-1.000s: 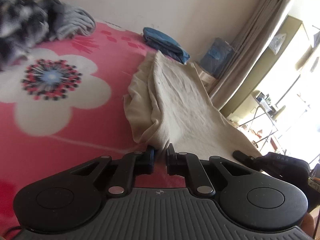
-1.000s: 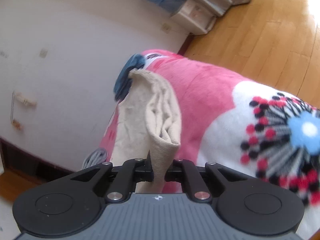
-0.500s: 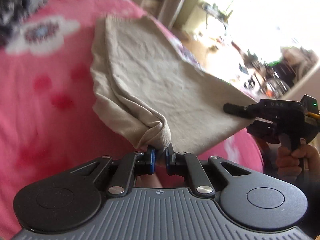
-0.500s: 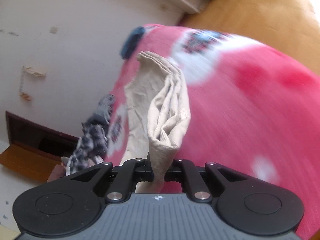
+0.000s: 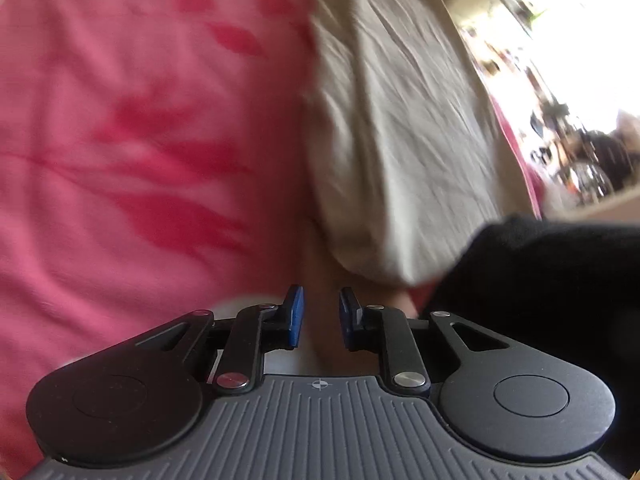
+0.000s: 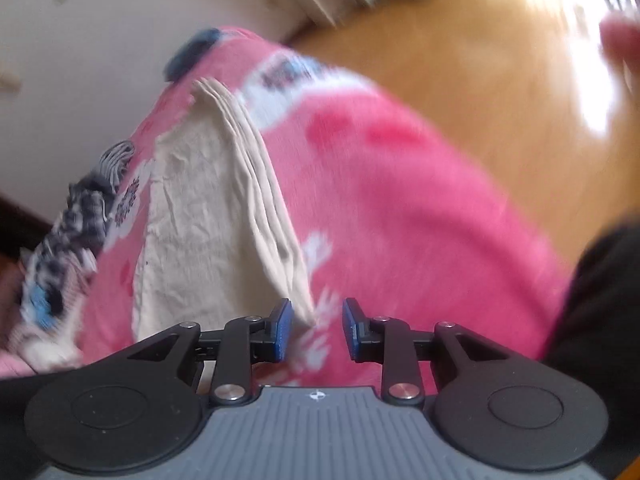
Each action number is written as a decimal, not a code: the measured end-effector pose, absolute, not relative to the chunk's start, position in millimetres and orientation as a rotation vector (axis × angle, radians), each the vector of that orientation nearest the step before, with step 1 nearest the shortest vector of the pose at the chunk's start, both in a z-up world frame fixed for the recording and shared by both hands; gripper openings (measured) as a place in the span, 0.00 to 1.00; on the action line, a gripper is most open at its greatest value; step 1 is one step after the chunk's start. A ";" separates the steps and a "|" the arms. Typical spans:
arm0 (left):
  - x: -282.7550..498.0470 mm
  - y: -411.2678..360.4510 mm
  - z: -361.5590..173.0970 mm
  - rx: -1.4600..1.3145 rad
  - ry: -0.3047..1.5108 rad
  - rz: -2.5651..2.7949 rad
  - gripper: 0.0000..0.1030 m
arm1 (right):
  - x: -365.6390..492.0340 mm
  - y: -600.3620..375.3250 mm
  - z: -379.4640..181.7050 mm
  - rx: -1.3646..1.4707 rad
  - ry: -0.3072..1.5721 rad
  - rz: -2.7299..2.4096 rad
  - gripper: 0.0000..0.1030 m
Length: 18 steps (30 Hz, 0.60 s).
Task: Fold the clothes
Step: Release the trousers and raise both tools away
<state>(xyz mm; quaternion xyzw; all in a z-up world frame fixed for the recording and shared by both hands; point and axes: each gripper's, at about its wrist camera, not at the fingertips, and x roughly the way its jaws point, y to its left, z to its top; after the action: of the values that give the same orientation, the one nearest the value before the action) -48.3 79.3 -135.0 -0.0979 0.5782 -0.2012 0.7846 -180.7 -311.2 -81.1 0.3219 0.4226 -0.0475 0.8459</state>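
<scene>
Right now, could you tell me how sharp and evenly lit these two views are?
Left wrist view: motion blur smears the beige cloth and pink blanket; the window area at upper right is blown out. Right wrist view: blur too, with glare washing out the wooden floor; fisheye curvature bends both.

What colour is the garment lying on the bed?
Beige, plain; the garment shows best in the right wrist view.

Two handheld grippers, left gripper (image 5: 319,316) and right gripper (image 6: 317,328): black linkage arms, silver screws, blue finger pads, ribbed grey bodies.
</scene>
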 end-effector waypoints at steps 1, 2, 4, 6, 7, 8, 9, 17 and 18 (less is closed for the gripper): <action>-45.0 80.7 -129.3 -0.192 1.202 -0.415 0.19 | -176.4 -308.1 -72.5 0.623 0.870 -0.078 0.29; -41.5 79.6 -124.1 -0.170 1.153 -0.404 0.21 | -162.5 -298.6 -68.7 0.584 0.848 -0.026 0.29; -32.0 68.6 -117.1 -0.114 1.067 -0.391 0.25 | -134.8 -279.4 -61.1 0.506 0.804 0.076 0.29; -18.8 49.2 -112.4 -0.071 0.995 -0.405 0.26 | -107.1 -260.3 -53.5 0.428 0.758 0.178 0.28; -12.5 38.2 -111.1 -0.053 0.965 -0.420 0.26 | -93.2 -250.7 -49.7 0.389 0.734 0.228 0.28; -7.6 27.8 -110.5 -0.030 0.939 -0.440 0.27 | -79.3 -241.1 -45.9 0.349 0.710 0.278 0.27; -3.5 17.8 -110.3 0.002 0.914 -0.459 0.29 | -65.0 -230.7 -45.8 0.309 0.697 0.323 0.27; 10.5 -16.8 -137.0 0.127 0.927 -0.534 0.31 | -20.9 -182.6 -78.3 0.123 0.713 0.482 0.28; 12.0 -17.3 -140.6 0.136 0.940 -0.521 0.31 | -17.4 -178.2 -81.8 0.105 0.714 0.497 0.28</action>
<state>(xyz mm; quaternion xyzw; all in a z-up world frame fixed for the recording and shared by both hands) 12.0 -17.3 -140.6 0.0645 0.4473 -0.2480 0.8569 -17.4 -178.2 -81.8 0.0509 0.3456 0.2408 0.9055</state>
